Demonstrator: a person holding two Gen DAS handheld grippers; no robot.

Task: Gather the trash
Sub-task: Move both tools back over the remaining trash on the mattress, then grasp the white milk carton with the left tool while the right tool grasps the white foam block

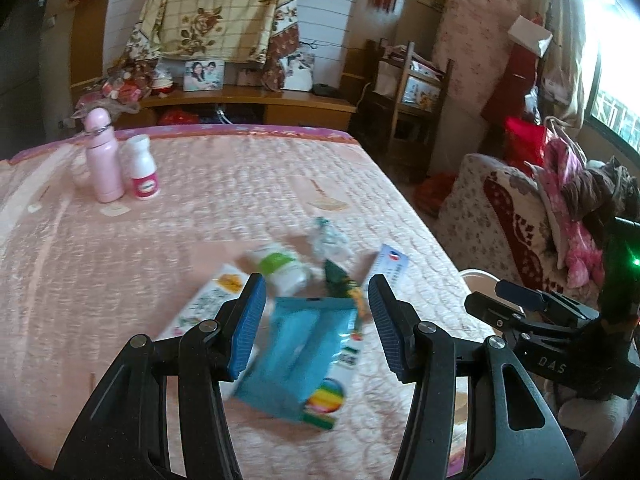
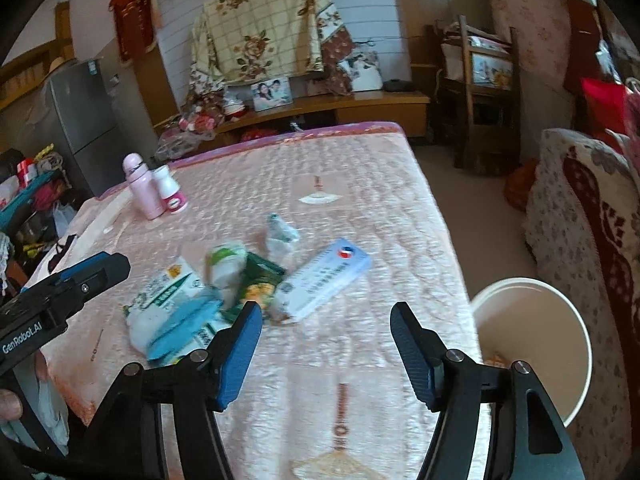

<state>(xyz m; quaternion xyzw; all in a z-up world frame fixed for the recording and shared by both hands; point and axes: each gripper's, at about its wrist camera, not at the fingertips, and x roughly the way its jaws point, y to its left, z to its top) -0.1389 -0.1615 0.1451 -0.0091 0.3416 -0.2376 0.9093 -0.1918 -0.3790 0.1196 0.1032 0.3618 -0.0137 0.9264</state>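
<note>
Both claws were spread wide, holding nothing. The left claw (image 1: 316,320) hovered over a blue packet (image 1: 298,354) among litter on the pink bed (image 1: 168,240). The right claw (image 2: 326,350) hung nearer the white bin (image 2: 560,344) at three o'clock.

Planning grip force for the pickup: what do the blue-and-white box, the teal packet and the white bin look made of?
Blue-and-white box: looks like thin printed cardboard, matte, with flat faces and crisp edges.
Teal packet: probably plastic film, glossy; it glints and lies limp, though blur hides detail.
White bin: seemingly smooth plastic, with an even round rim and a plain, slightly shiny wall.
</note>
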